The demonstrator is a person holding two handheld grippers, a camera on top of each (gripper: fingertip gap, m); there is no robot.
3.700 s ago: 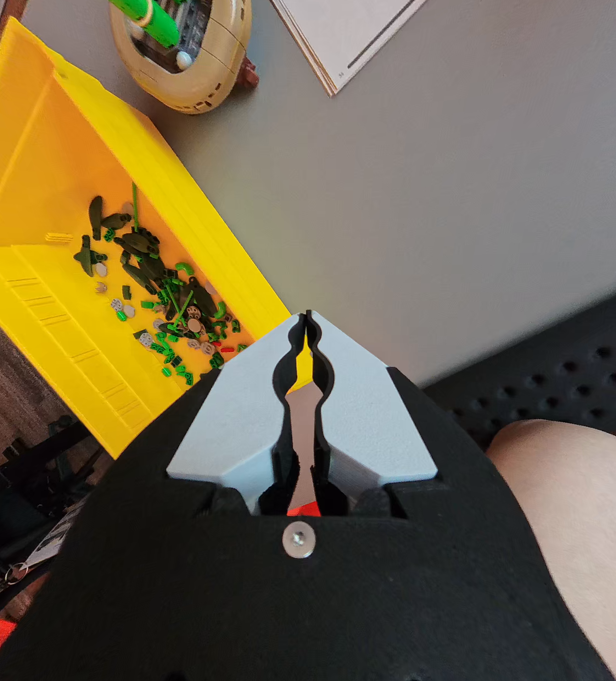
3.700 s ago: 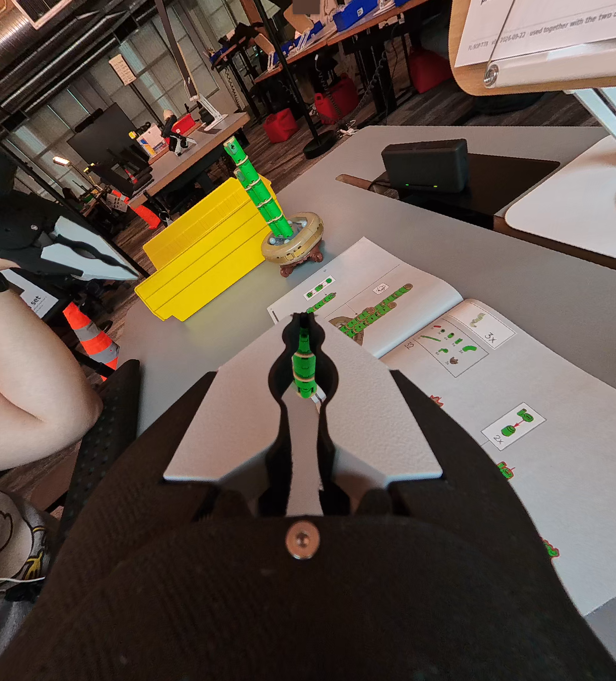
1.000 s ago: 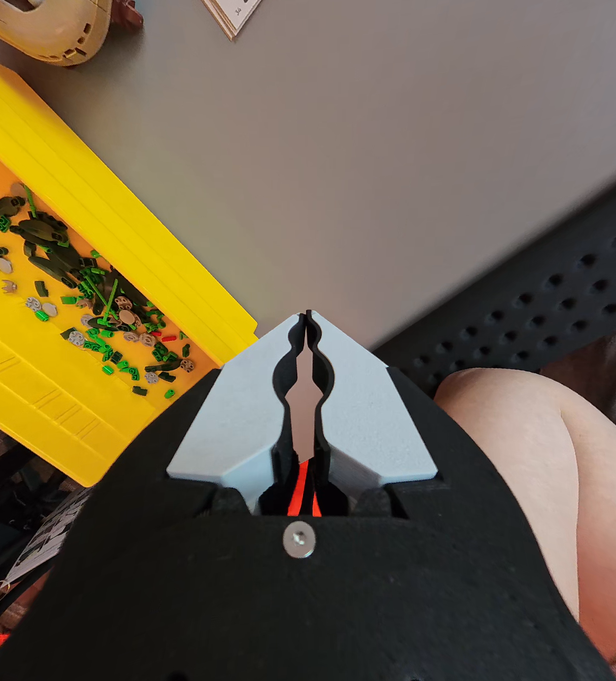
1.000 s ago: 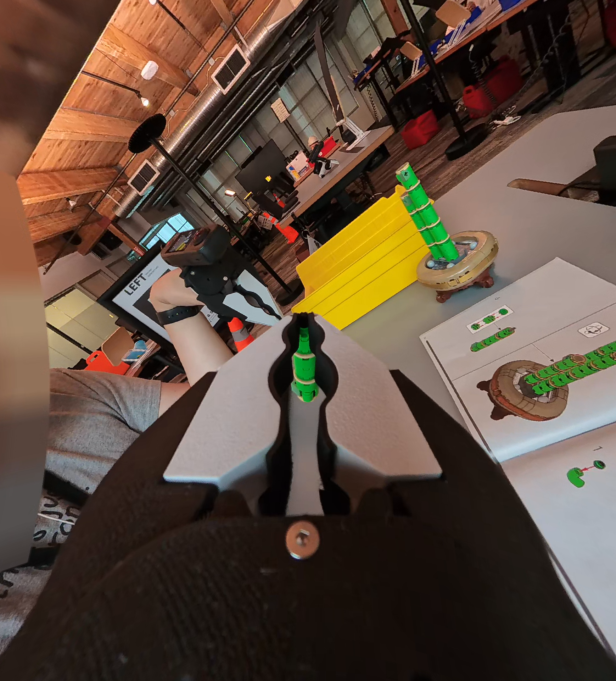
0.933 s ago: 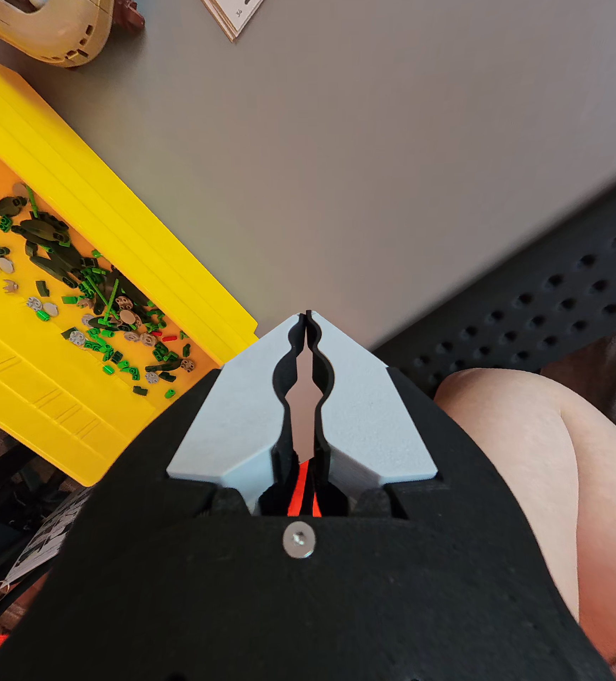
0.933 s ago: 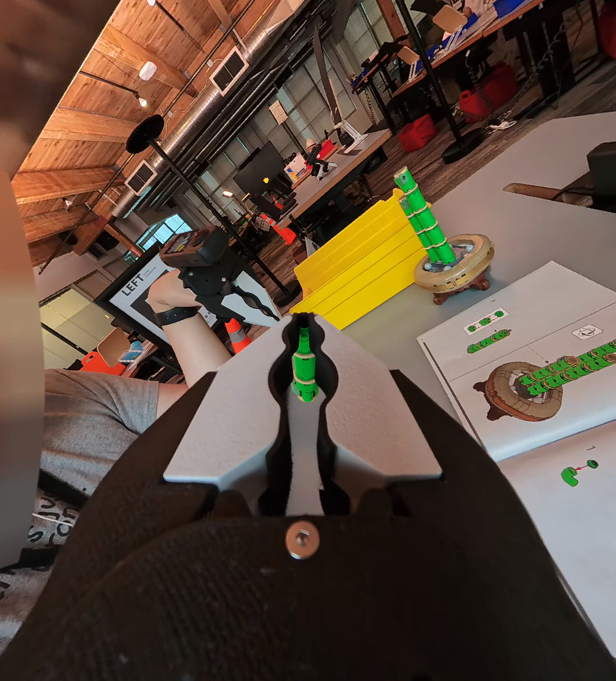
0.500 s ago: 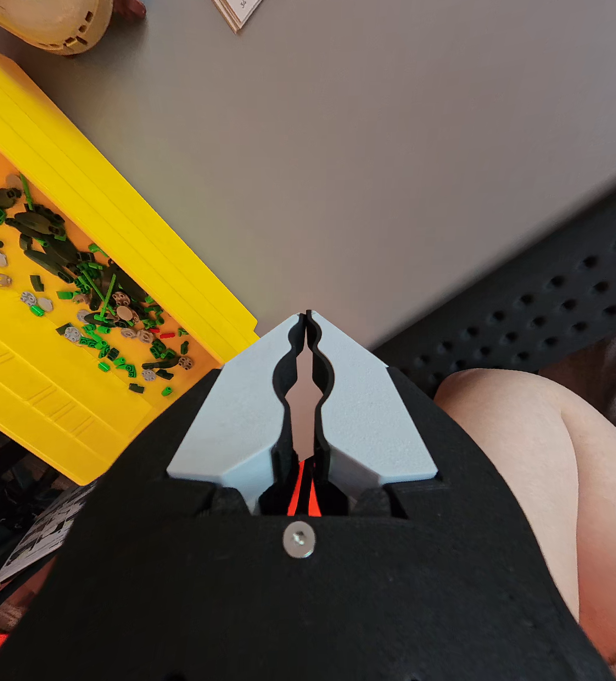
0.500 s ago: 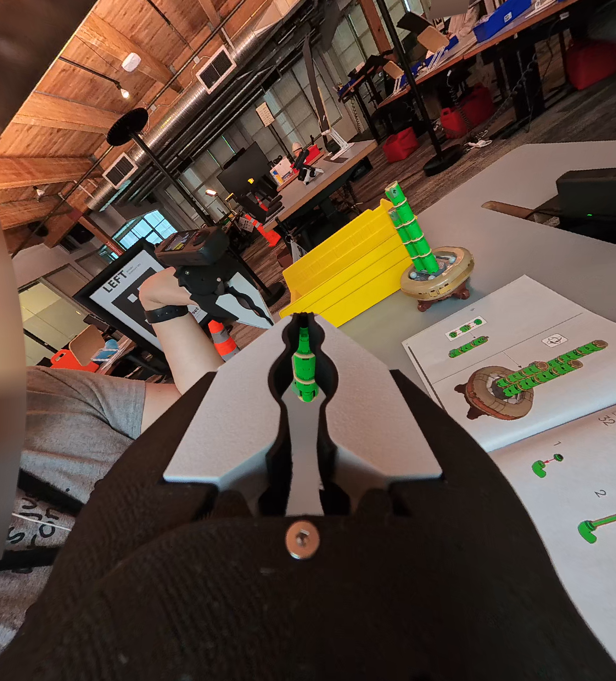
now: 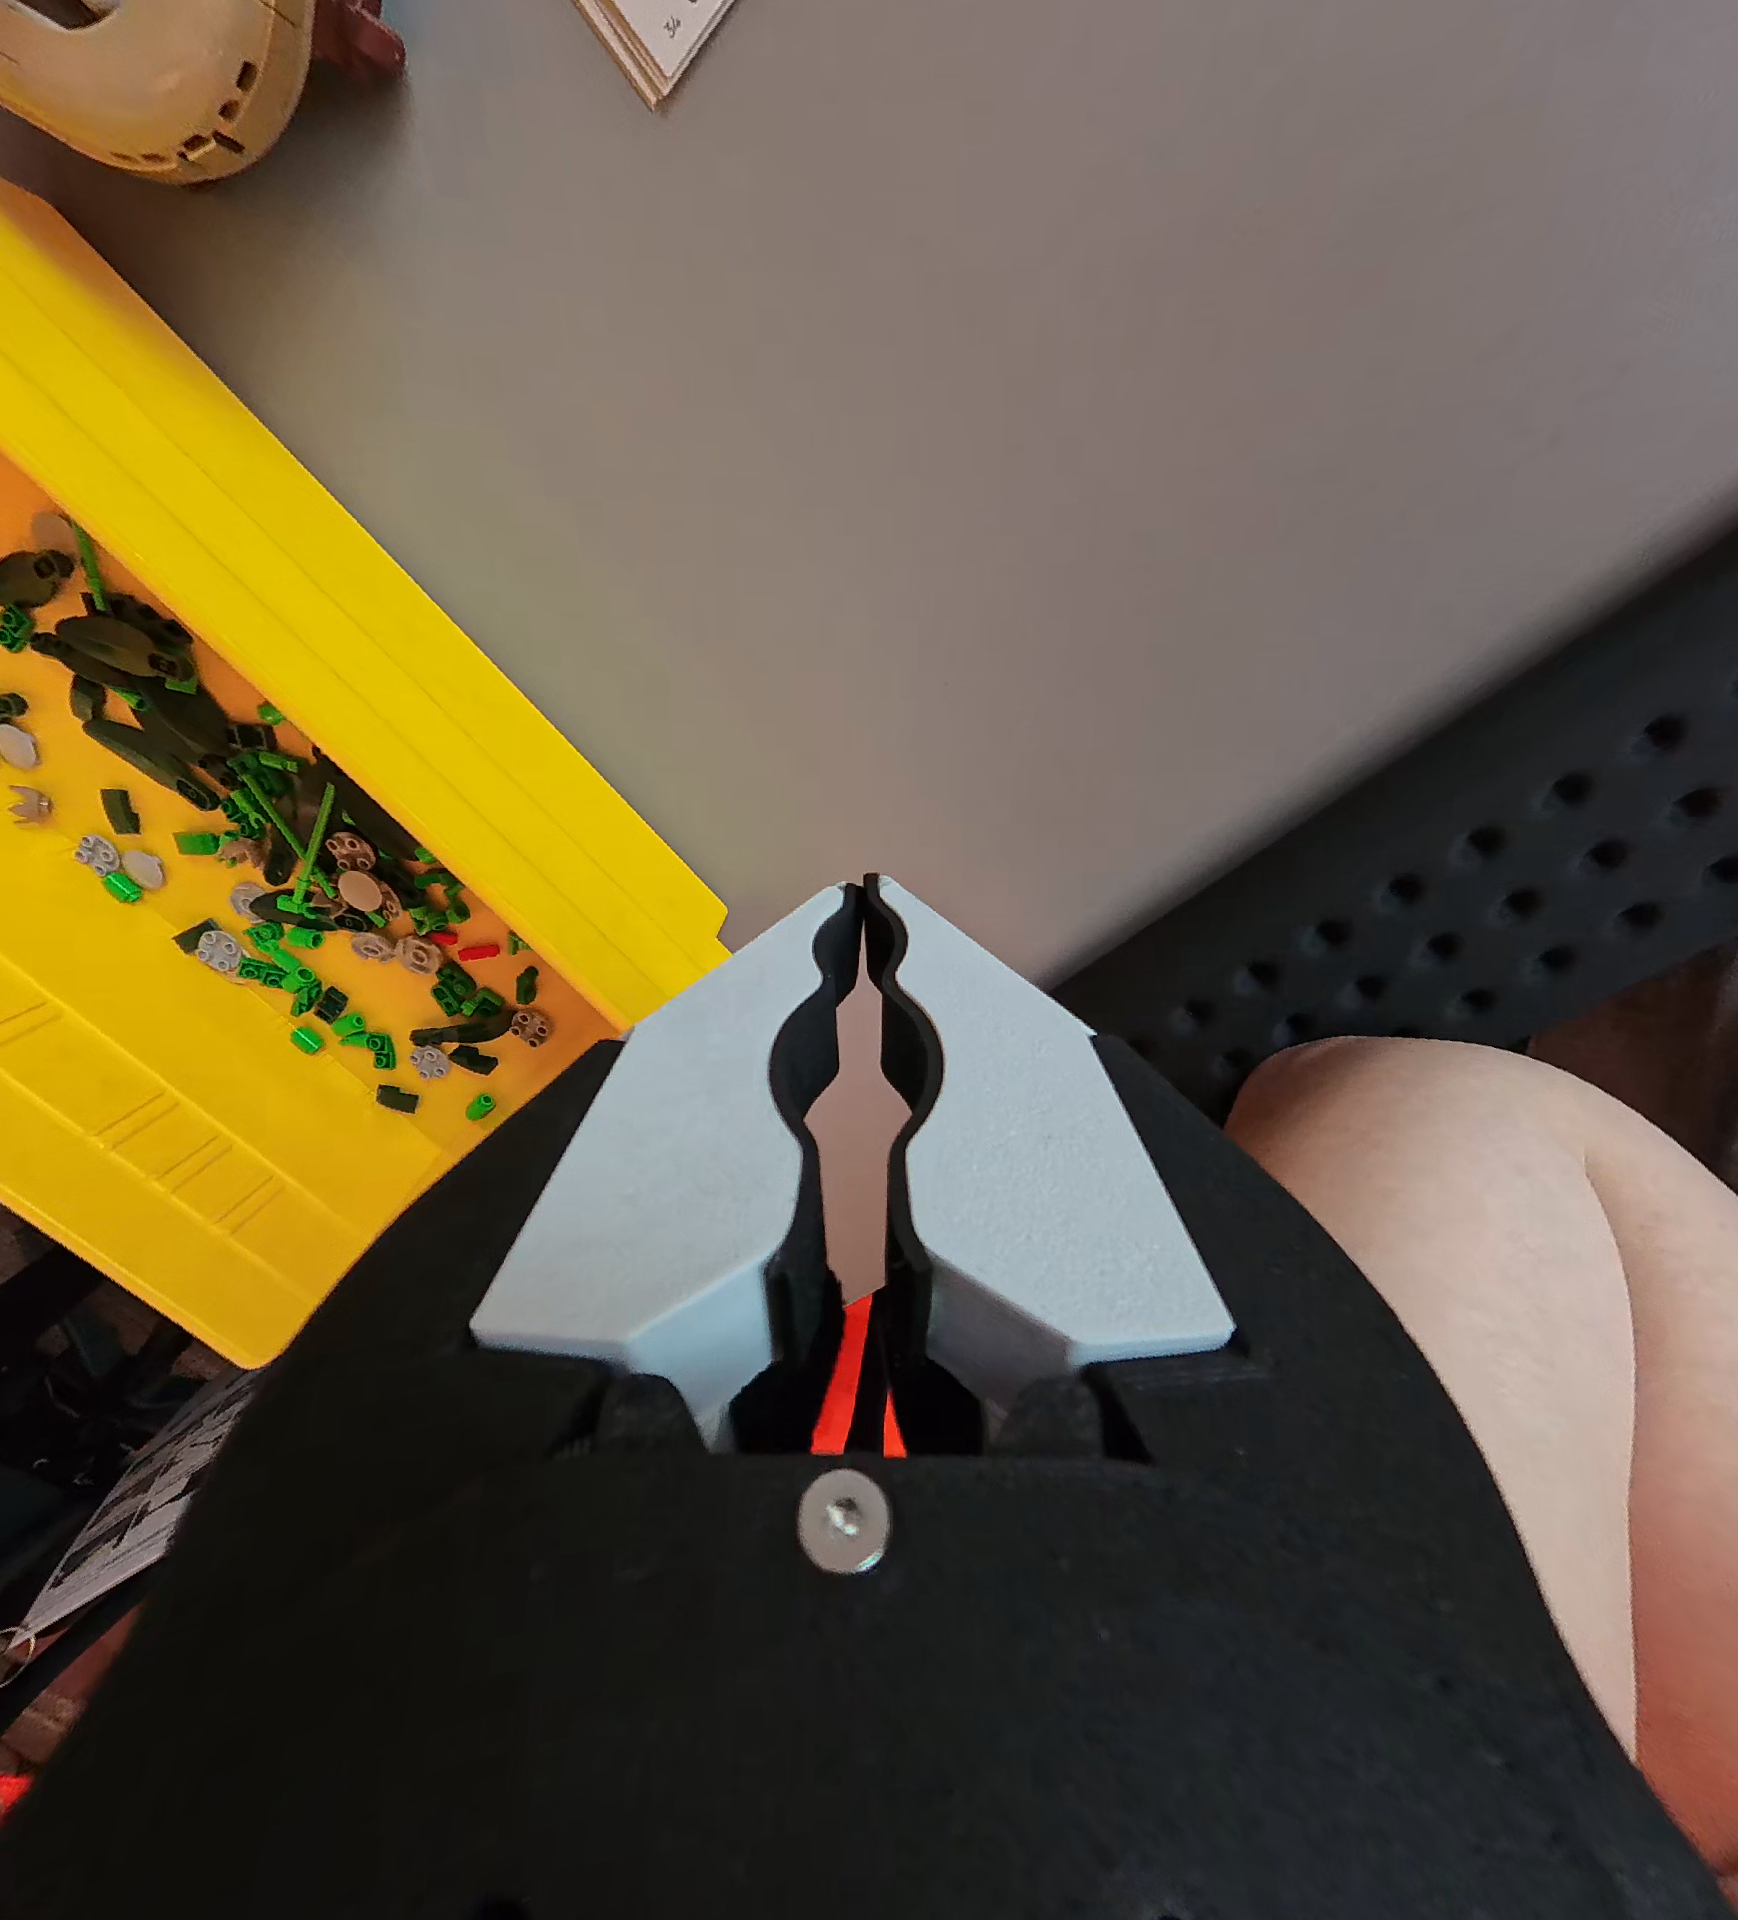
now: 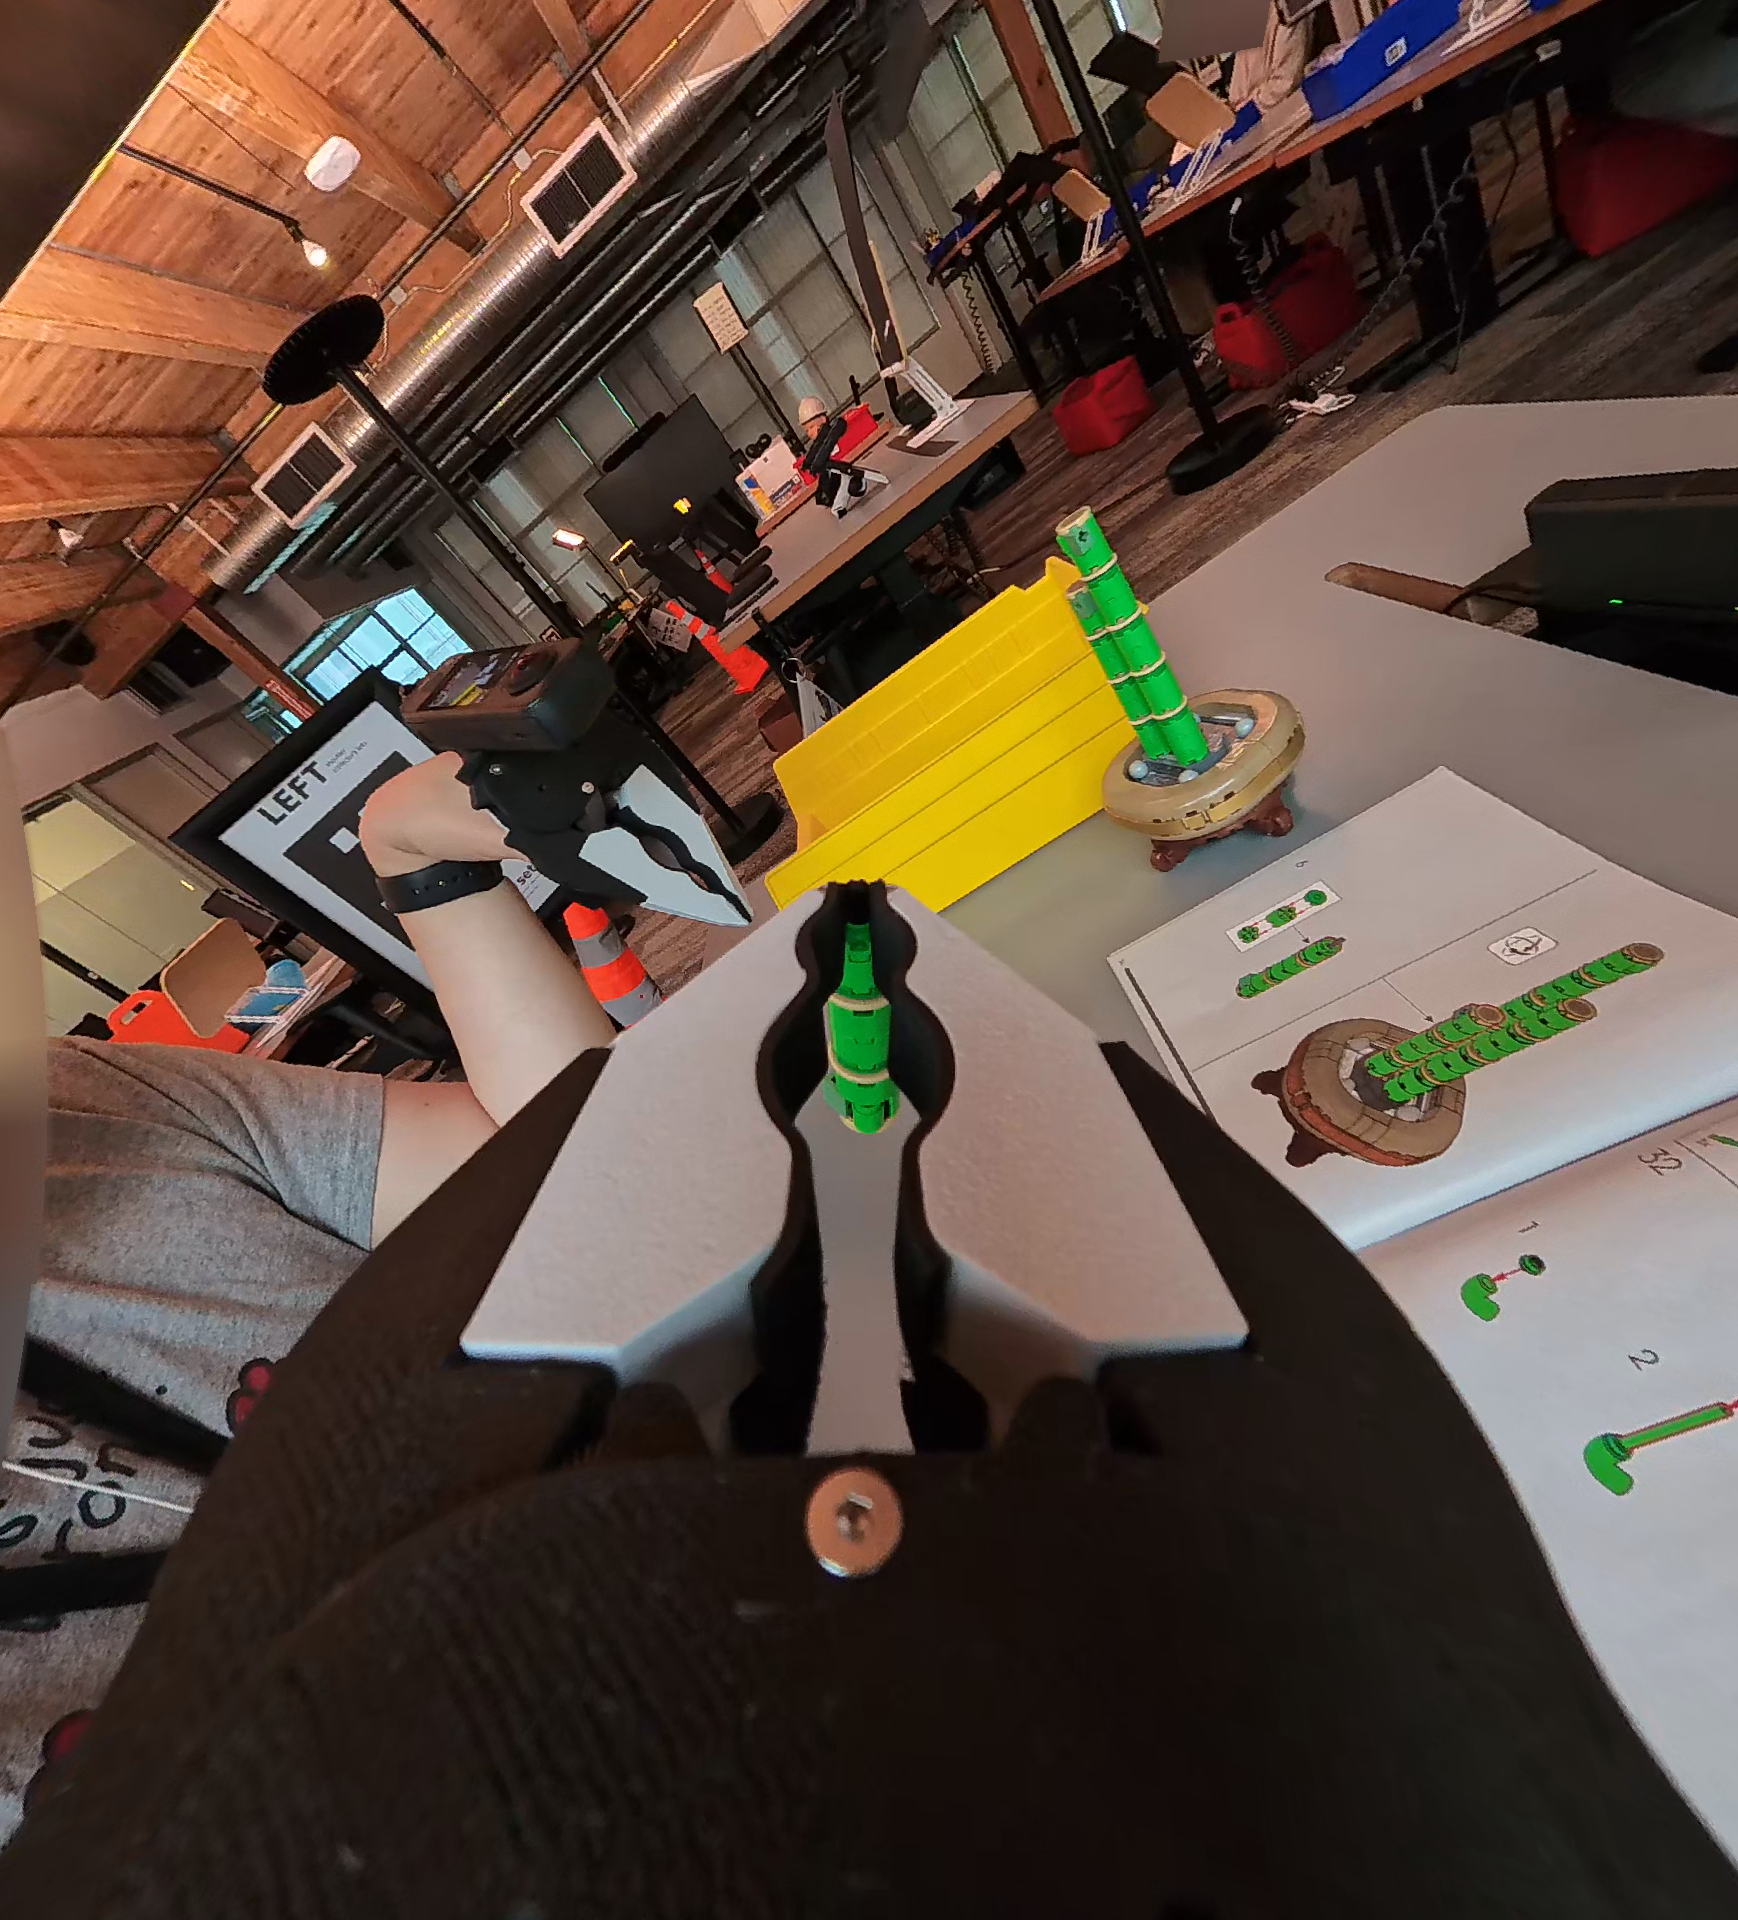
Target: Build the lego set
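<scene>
My right gripper (image 10: 857,891) is shut on a short green bamboo stalk segment (image 10: 859,1034) of stacked round lego pieces, held in the air over the table's near edge. The round tan lego base (image 10: 1203,779) with two tall green stalks (image 10: 1130,655) stands on the grey table; its tan rim also shows in the left wrist view (image 9: 132,83). My left gripper (image 9: 866,885) is shut and empty, above the table's near edge beside the yellow bin (image 9: 408,665). The bin holds several loose green, dark green and grey pieces (image 9: 252,821). The left gripper also shows in the right wrist view (image 10: 636,831).
An open instruction booklet (image 10: 1530,1091) lies on the table at the right; its corner shows in the left wrist view (image 9: 667,42). A black box (image 10: 1675,561) sits at the far right. A black perforated chair edge (image 9: 1530,862) and the person's arm (image 9: 1530,1351) are below the table edge. Across from one pair of fingers to the other is roughly 30 cm. To reach the round tan lego base (image 10: 1203,779) in a straight line is about 25 cm for my left fingers, about 30 cm for my right.
The right gripper has swung up and left with the green segment still held, then turned slightly back toward the booklet. The left gripper stays shut and has drifted back off the bin toward the table edge.
</scene>
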